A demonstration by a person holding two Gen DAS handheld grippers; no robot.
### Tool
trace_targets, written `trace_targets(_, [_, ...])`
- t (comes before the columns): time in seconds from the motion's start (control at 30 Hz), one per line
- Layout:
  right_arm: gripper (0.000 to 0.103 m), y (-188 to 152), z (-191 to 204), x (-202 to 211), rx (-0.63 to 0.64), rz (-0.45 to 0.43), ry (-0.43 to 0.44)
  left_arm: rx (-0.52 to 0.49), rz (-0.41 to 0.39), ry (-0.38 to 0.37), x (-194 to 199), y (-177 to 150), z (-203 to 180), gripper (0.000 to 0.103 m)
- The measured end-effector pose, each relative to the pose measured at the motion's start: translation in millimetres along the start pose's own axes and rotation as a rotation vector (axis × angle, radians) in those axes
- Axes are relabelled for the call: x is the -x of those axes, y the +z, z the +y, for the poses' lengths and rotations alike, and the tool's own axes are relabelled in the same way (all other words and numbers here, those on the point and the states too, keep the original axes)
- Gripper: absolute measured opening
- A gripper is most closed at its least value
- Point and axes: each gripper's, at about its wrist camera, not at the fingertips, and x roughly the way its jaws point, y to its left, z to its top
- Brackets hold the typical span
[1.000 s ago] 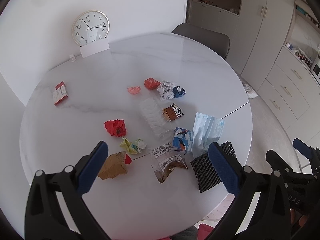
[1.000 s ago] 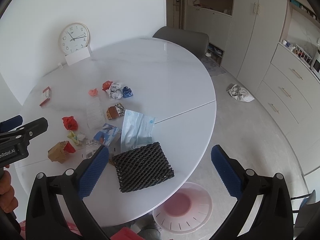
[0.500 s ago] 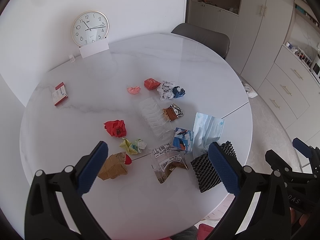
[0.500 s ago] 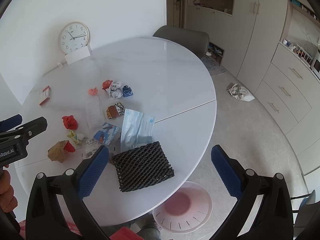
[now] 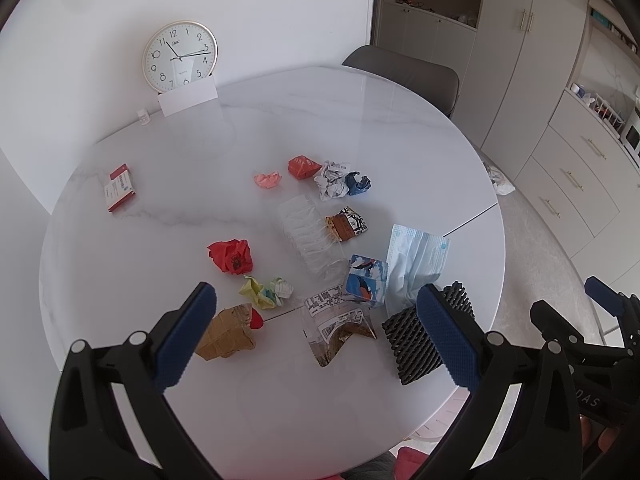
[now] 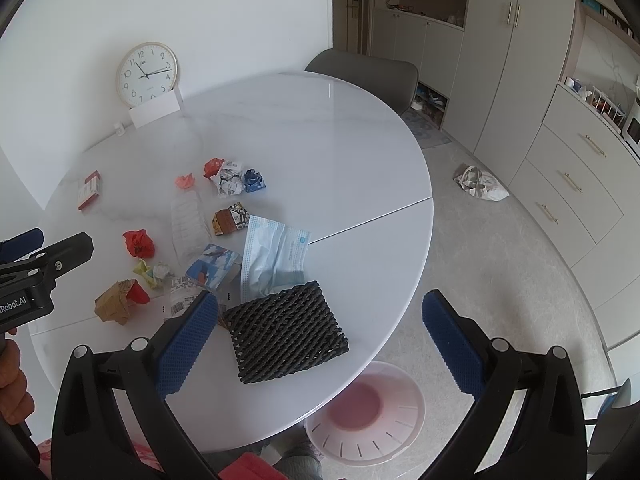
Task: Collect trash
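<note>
Several pieces of trash lie on the round white table (image 5: 280,128): a black foam net (image 6: 286,338), a blue face mask (image 6: 276,256), a brown crumpled bag (image 5: 228,332), a red paper ball (image 5: 231,256), a clear wrapper (image 5: 336,326) and a blue printed carton (image 5: 366,280). My left gripper (image 5: 316,338) is open and empty, held above the table's near part. My right gripper (image 6: 316,346) is open and empty above the black net near the table's front edge. A pink bin (image 6: 366,410) stands on the floor under that edge.
A clock (image 5: 180,56) and a white card lean on the wall at the table's back. A red-and-white box (image 5: 120,188) lies at the left. A grey chair (image 5: 404,76) stands behind the table. Cabinets line the right wall, and a bag (image 6: 478,184) lies on the floor.
</note>
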Motion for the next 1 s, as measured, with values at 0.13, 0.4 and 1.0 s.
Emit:
trace_targets(0.13, [0.101, 0, 0, -1, 0.000, 0.001, 0.001, -0.001, 0.000, 0.000, 0, 0, 0, 0.096])
trace_targets(0.4, [0.101, 0, 0, -1, 0.000, 0.004, 0.001, 0.000, 0.001, 0.000, 0, 0, 0, 0.096])
trace_targets(1.0, [0.101, -23, -19, -53, -0.066, 0.089, 0.071, -0.203, 0.058, -0.110, -46, 8, -24, 0.096])
